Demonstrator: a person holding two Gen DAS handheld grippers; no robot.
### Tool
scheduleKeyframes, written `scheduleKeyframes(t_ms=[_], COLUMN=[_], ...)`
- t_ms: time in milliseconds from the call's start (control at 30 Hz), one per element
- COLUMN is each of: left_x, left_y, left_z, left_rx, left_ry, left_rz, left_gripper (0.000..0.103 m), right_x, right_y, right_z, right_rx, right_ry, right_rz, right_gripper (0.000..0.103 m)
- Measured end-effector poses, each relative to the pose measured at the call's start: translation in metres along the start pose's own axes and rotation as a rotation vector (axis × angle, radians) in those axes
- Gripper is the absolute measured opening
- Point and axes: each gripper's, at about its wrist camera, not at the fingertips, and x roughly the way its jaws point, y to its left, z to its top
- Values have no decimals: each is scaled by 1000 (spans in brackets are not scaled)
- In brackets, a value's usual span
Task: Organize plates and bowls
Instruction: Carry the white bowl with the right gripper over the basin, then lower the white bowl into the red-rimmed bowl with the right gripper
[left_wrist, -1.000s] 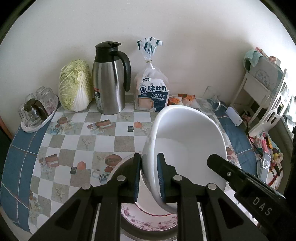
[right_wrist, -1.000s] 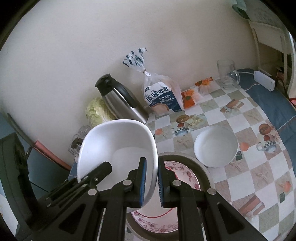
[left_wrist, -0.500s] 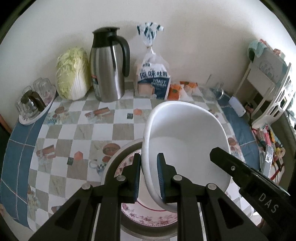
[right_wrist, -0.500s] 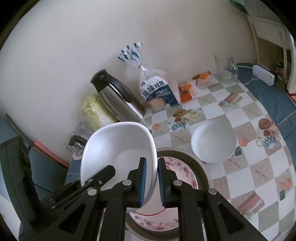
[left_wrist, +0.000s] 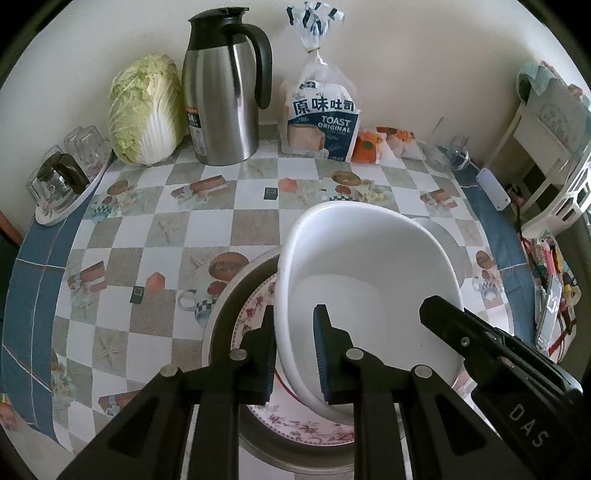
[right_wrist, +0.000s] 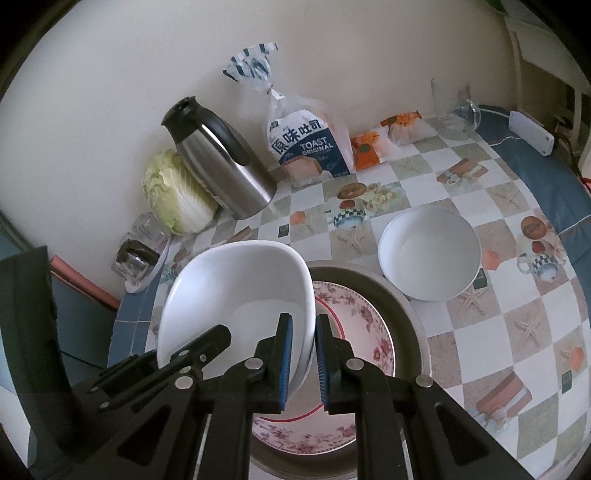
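2 white bowls (right_wrist: 430, 251) — 1 floral plate (right_wrist: 369, 325), 2 grippers (right_wrist: 303, 358).

- floral plate (right_wrist: 365, 325): near half hidden behind held white bowl (right_wrist: 236, 295) and gripper fingers
- second white bowl (left_wrist: 448, 243): left wrist view shows only a rim sliver behind held bowl
- thermos label (left_wrist: 194, 127): print too small to read
- right-edge clutter (left_wrist: 550, 280): unidentifiable

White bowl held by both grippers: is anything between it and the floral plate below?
Nothing visible. The white bowl, clamped at its rim by the left gripper and right gripper, hangs tilted over the floral plate, whose visible part is bare. The second bowl sits aside.
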Motion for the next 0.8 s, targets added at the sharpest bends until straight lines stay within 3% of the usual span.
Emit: scheduleKeyframes(t_ms=[800], left_x=[19], left_y=[-11], left_z=[-4], left_rx=[68], left_ry=[66], left_rz=[59], left_gripper=[19], right_x=[14], right_y=[-7], right_z=[-2], right_rx=[17], right_ry=[50], right_rz=[-30], right_gripper=[16])
